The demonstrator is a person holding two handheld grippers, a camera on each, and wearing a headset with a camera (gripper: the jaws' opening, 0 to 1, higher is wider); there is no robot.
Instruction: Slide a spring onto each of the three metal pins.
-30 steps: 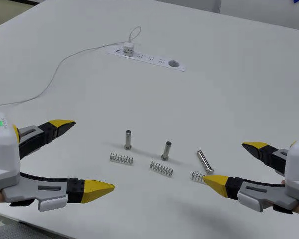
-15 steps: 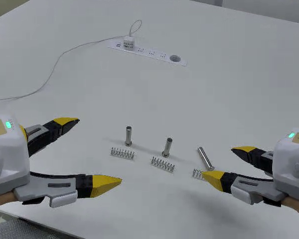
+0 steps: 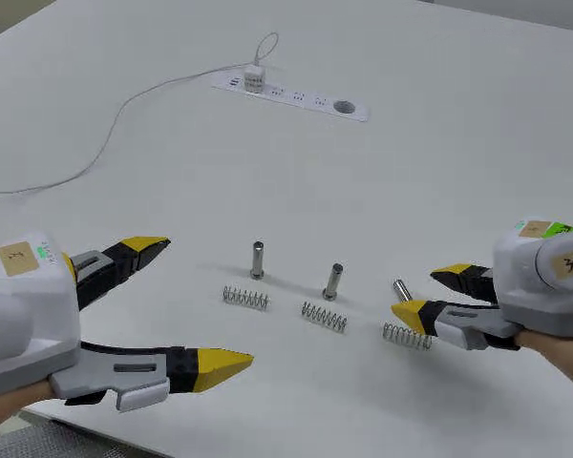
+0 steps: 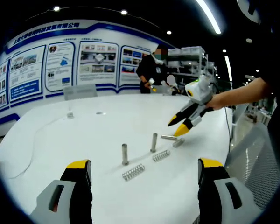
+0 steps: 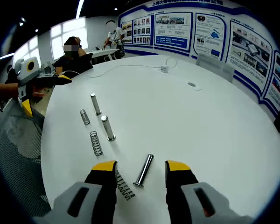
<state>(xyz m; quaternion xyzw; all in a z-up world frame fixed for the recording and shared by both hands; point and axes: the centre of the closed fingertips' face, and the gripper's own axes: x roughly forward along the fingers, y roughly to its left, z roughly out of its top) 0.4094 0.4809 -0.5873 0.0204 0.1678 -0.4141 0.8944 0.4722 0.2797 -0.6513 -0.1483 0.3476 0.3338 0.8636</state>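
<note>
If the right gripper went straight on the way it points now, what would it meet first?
Most likely the lying pin, just ahead between the open fingers of the right gripper; the nearest spring lies slightly to one side.

A power strip [image 3: 296, 96] with a white charger [image 3: 255, 78] lay at the desk's [image 3: 477, 162] far side, its cable [image 3: 110, 129] trailing left.

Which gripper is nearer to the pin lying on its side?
Right. The right gripper has its open jaws either side of the lying pin; the left gripper hangs open well off, beyond the leftmost upright pin.
</note>
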